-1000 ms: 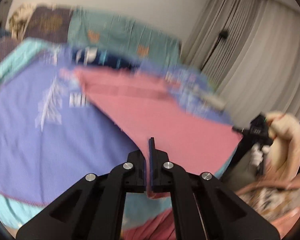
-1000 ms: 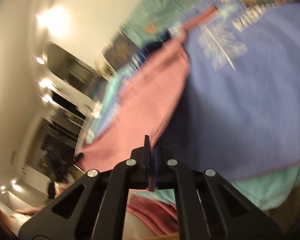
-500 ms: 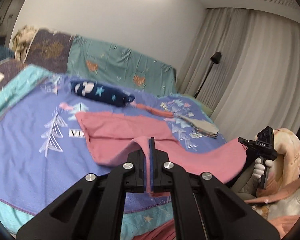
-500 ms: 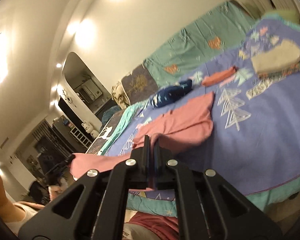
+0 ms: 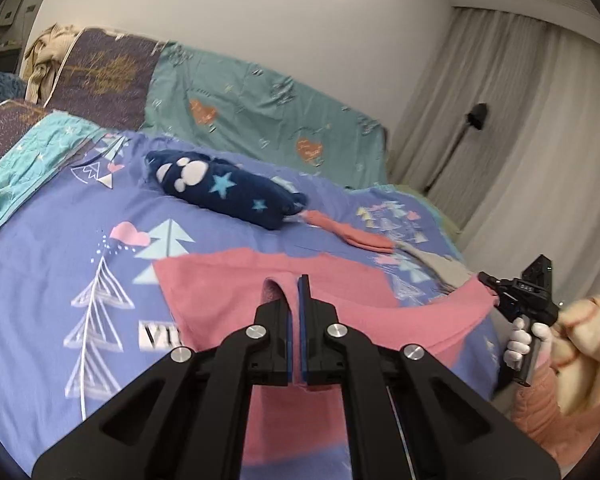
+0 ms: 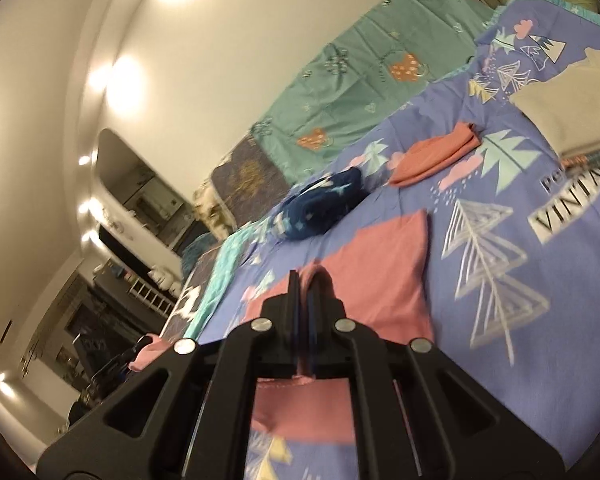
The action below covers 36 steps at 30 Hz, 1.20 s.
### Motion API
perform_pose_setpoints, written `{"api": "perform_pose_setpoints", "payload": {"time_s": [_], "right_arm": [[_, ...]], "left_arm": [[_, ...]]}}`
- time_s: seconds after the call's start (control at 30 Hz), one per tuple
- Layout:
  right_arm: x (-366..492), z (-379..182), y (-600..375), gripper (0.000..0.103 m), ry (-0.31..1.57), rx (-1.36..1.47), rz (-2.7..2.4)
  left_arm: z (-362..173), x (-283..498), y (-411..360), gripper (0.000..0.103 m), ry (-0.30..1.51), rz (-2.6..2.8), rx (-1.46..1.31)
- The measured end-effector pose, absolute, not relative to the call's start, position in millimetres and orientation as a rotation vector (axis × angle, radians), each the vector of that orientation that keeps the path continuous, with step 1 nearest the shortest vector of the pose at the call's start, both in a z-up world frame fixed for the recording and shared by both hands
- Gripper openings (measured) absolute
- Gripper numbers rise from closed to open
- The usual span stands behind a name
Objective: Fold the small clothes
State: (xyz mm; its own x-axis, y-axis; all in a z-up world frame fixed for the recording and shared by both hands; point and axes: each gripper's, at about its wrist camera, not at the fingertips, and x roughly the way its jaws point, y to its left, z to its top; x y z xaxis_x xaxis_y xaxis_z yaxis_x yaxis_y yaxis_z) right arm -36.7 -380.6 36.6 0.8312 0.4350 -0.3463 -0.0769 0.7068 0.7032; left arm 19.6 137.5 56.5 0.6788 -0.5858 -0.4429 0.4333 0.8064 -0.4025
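A pink garment lies spread on the purple patterned bedspread; its far part rests flat and its near edge is lifted. My left gripper is shut on one near corner of it. My right gripper is shut on the other near corner of the pink garment. The right gripper also shows in the left wrist view at the right, gripping the cloth's edge. The near edge hangs stretched between the two grippers, low over the bed.
A dark blue star-patterned bundle and a folded coral piece lie beyond the garment. A folded beige stack sits at the right. Teal cushions line the back wall; curtains hang at the right.
Both grippers have come down and forward with the pink garment. It went from held up and stretched to mostly laid flat on the bedspread.
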Motion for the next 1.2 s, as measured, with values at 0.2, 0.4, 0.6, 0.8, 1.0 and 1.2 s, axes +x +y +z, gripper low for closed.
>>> {"api": "perform_pose_setpoints", "payload": {"time_s": [0.2, 0.4, 0.6, 0.8, 1.0, 1.2], "right_arm": [[61.9, -17.8, -381.4, 0.005, 0.701, 0.701, 0.205], [93.1, -58.2, -372.3, 0.023, 0.820, 0.591, 0.163], [58.5, -50.7, -371.1, 0.043, 0.825, 0.302, 0.131], [46.2, -70.3, -325.6, 0.056, 0.903, -0.085, 0.179], [89.2, -66.4, -308.3, 0.057, 0.786, -0.164, 0.082], [127.0, -41.9, -350.5, 0.057, 0.726, 0.098, 0.004]], "left_arm": [[-12.4, 116.3, 109.4, 0.002, 0.758, -0.388, -0.143], [-54.5, 135.4, 119.7, 0.023, 0.836, -0.360, -0.170], [-44.1, 91.7, 138.0, 0.049, 0.775, -0.323, -0.063], [-63.2, 62.4, 89.0, 0.061, 0.799, -0.357, 0.352], [-57.5, 119.6, 65.4, 0.065, 0.690, -0.224, 0.462], [-29.1, 182.5, 117.1, 0.065, 0.712, -0.134, 0.062]]}}
